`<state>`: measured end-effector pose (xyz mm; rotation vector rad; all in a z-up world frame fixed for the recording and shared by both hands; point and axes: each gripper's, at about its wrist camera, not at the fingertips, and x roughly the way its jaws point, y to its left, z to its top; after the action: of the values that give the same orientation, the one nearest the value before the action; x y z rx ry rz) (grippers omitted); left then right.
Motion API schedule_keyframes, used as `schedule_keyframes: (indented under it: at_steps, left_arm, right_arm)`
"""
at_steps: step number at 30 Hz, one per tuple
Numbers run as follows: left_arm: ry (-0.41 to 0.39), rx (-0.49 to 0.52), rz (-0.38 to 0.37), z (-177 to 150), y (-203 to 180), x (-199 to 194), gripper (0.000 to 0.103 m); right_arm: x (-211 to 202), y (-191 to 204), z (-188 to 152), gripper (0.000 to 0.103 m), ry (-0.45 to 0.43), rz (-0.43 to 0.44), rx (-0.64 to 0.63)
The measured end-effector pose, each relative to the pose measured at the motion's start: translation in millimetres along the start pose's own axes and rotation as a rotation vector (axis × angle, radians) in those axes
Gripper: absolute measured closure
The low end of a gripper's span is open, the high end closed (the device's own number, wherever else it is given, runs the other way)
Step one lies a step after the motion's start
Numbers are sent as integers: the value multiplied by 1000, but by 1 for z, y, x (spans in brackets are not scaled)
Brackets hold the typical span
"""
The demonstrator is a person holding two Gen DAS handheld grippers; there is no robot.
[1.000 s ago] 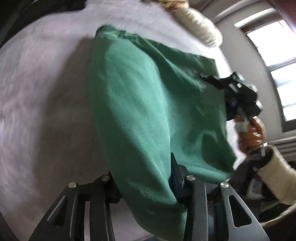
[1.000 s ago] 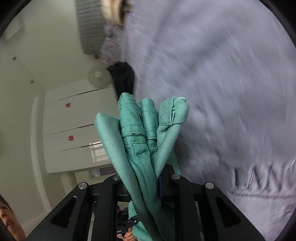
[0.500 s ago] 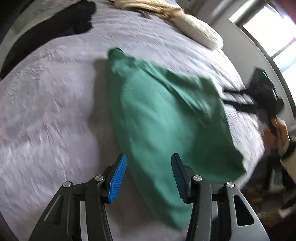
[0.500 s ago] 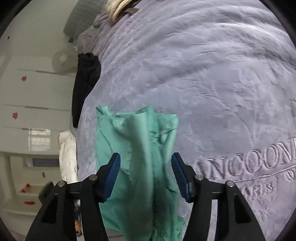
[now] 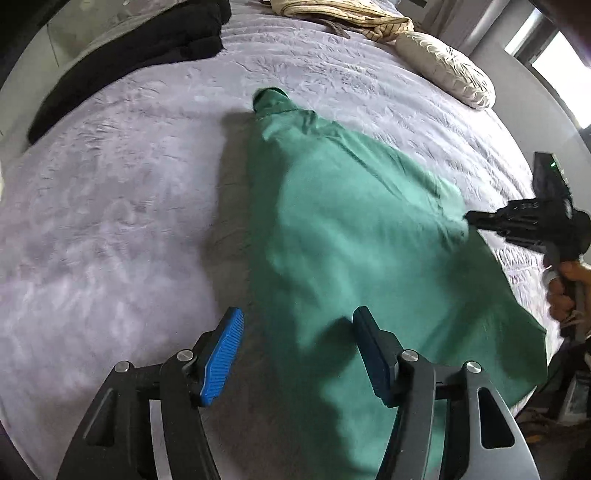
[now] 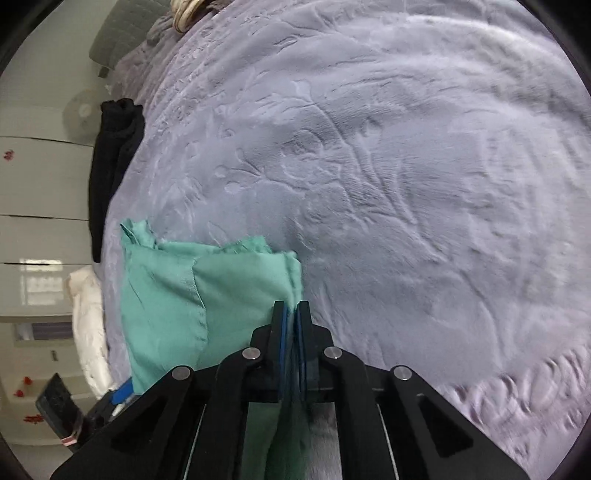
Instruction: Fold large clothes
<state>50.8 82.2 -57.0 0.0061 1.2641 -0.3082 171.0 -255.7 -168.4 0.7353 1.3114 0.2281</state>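
Note:
A large green garment (image 5: 354,251) lies spread on the grey bed cover (image 5: 110,221), narrow end far, wide end hanging toward the near right edge. My left gripper (image 5: 295,354) is open just above its near part, blue pads either side of the cloth. My right gripper (image 6: 291,325) is shut on the garment's edge (image 6: 207,295); it also shows in the left wrist view (image 5: 480,219) at the cloth's right side, held by a hand.
A black garment (image 5: 129,51) lies at the far left of the bed, also in the right wrist view (image 6: 110,162). A cream pillow (image 5: 447,70) and striped cloth (image 5: 343,14) sit at the far edge. White cupboards (image 6: 37,184) stand beyond the bed.
My left gripper let go of the green garment and opened. My right gripper opened, then closed again on the cloth's edge. The garment dropped flat onto the bed.

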Motion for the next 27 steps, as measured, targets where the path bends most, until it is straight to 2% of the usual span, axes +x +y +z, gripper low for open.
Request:
schedule_keyframes:
  at_steps: [3, 8, 9, 10, 11, 12, 13, 16, 20, 23, 27]
  left_arm:
    - [13, 11, -6, -18, -1, -21, 40]
    - [102, 18, -19, -54, -5, -16, 39]
    - [108, 17, -16, -64, -5, -14, 36]
    - [104, 16, -6, -69, -5, -14, 28]
    - [94, 17, 8, -74, -5, -13, 26]
    - [82, 18, 13, -77, -6, -14, 26]
    - [80, 13, 18, -78, -6, -14, 26]
    - [93, -25, 17, -79, -5, -13, 26]
    - [102, -35, 20, -80, -7, -12, 26]
    - [116, -61, 7, -79, -5, -10, 26]
    - [129, -80, 0, -79, -3, -9, 26]
  right_arm:
    - [-29, 10, -13, 96, 4, -30, -37]
    - [-58, 38, -60, 96, 50, -35, -131]
    - [-59, 46, -67, 92, 60, -38, -150]
    - [-61, 54, -79, 85, 74, -43, -173]
    - [-61, 59, -85, 80, 82, -44, -185]
    - [-61, 68, -95, 67, 95, -44, -207]
    - [-63, 75, -106, 60, 105, -45, -230]
    - [-60, 97, -129, 62, 129, -77, -326]
    - [-47, 102, -153, 75, 148, -228, -428]
    - [-39, 78, -155, 80, 180, -295, -374]
    - [-31, 41, -155, 80, 213, -281, -239]
